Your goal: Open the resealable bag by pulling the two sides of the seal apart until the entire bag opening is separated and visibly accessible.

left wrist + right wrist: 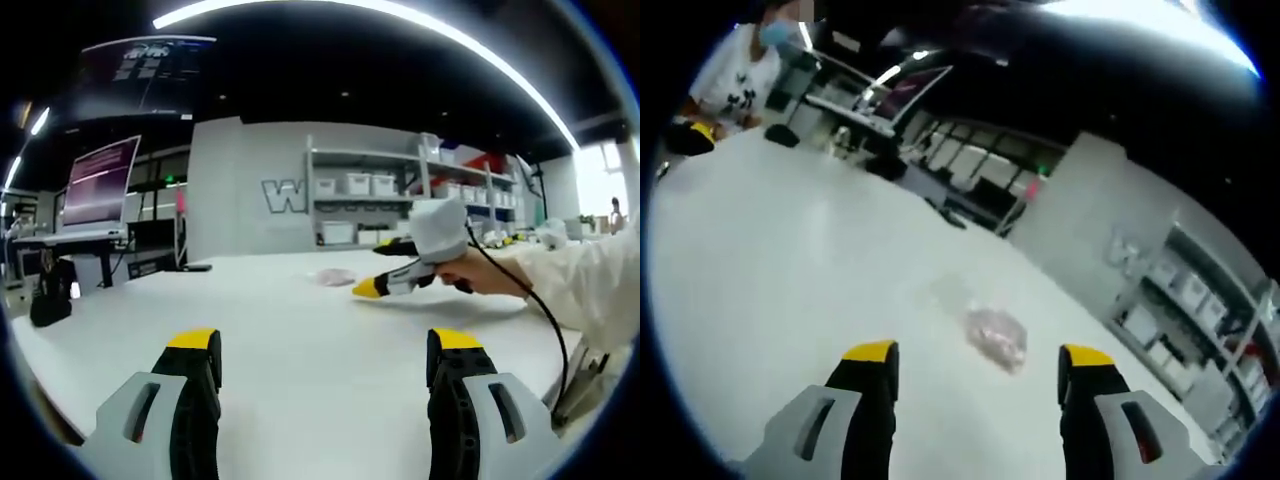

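A clear resealable bag (990,333) with pinkish contents lies flat on the white table (770,260), just ahead of my right gripper (980,352), whose jaws stand wide apart with nothing between them. In the left gripper view the same bag (334,277) is a small pale patch far across the table. My left gripper (325,340) is open and empty above the bare table. The right gripper (375,287), held by a hand in a white sleeve, comes in from the right and points its yellow tips toward the bag.
A person in white sits at the table's far end (735,70). A monitor on a stand (100,185) is at the left, a dark bag (50,295) beside the table edge. Shelves with white bins (360,195) line the back wall.
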A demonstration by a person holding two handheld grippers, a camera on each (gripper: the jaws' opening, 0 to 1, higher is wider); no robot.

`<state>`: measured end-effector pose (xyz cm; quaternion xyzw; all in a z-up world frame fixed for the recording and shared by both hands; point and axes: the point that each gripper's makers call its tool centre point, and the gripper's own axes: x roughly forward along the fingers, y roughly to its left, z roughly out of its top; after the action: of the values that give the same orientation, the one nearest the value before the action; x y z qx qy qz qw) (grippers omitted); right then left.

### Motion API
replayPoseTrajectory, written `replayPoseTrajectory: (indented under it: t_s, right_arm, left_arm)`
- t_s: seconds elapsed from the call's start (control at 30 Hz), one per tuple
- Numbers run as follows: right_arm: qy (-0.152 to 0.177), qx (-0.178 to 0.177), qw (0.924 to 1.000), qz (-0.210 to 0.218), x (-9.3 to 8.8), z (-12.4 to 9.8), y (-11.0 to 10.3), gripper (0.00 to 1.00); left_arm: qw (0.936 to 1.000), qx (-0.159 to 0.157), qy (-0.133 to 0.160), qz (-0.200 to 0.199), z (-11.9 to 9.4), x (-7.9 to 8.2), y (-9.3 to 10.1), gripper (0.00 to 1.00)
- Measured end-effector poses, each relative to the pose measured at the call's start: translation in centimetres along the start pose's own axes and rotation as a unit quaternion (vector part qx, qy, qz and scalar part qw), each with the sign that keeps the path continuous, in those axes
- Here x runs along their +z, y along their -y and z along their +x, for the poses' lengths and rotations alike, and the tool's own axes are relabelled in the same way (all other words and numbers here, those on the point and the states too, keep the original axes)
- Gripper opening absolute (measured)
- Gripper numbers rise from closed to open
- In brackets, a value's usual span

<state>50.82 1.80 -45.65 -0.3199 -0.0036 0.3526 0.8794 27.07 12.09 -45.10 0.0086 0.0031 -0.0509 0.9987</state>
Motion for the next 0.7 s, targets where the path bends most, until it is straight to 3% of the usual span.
replayPoseTrajectory:
  t_s: [0.4, 0.7]
  right_arm:
    - [-0.006, -0.021, 0.9942, -0.105, 0.7, 1.1, 0.5, 0.65]
    - [0.002, -0.016, 0.9944, -0.104, 1.3, 1.8, 0.2, 0.64]
  left_arm:
    - [1.0, -0.003, 0.003, -0.005, 0.2, 0.0, 0.1, 0.84]
    - [1.0, 0.0, 0.001, -0.008, 0.1, -0.1, 0.0, 0.84]
